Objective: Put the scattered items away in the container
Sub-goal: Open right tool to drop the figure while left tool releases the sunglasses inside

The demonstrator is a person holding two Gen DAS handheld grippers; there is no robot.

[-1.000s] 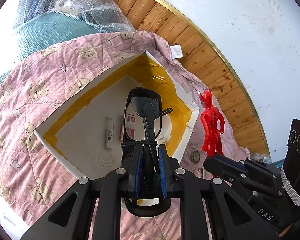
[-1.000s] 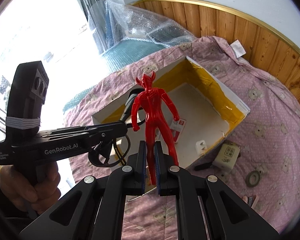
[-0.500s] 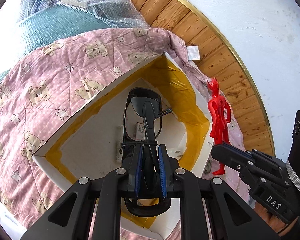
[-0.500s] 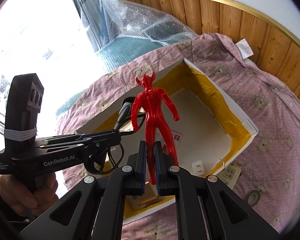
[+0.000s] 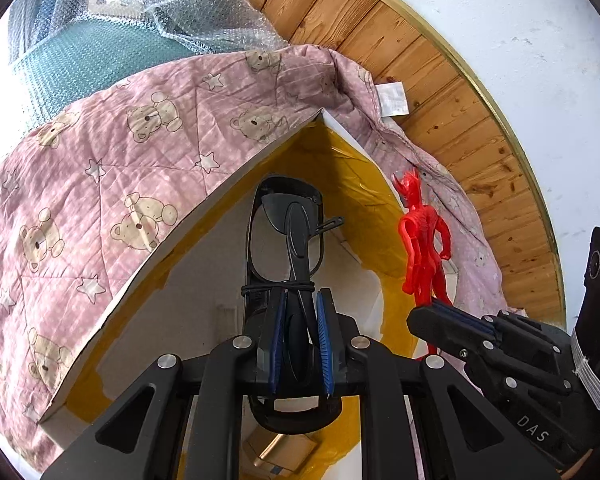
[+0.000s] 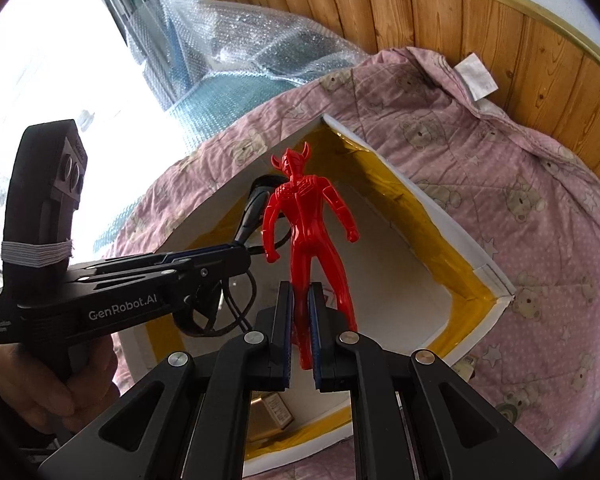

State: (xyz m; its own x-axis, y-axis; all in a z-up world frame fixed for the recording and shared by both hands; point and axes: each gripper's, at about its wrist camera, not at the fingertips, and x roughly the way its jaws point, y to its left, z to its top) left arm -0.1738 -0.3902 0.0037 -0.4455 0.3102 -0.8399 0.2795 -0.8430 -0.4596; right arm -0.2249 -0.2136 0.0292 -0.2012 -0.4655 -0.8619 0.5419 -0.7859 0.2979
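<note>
Below both grippers the box [image 6: 496,300] had come closer | left gripper [image 5: 299,340] clamped on sunglasses [image 5: 286,232], right gripper [image 6: 298,336] clamped on red figure [image 6: 306,220] | release seemed next.

Glossy red plastic figure [image 6: 308,232], shiny black plastic glasses [image 5: 286,232], soft quilted cloth blanket [image 5: 100,184], varnished wood wall panelling [image 6: 480,12].

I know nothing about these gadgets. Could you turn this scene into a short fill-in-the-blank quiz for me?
1. The right gripper holds a toy figure coloured ____.
2. The left gripper is shut on a pair of black ____.
3. Both items hang over a white box lined with tape coloured ____.
4. The box sits on a pink quilt printed with stars and ____.

Missing words: red; glasses; yellow; bears
</note>
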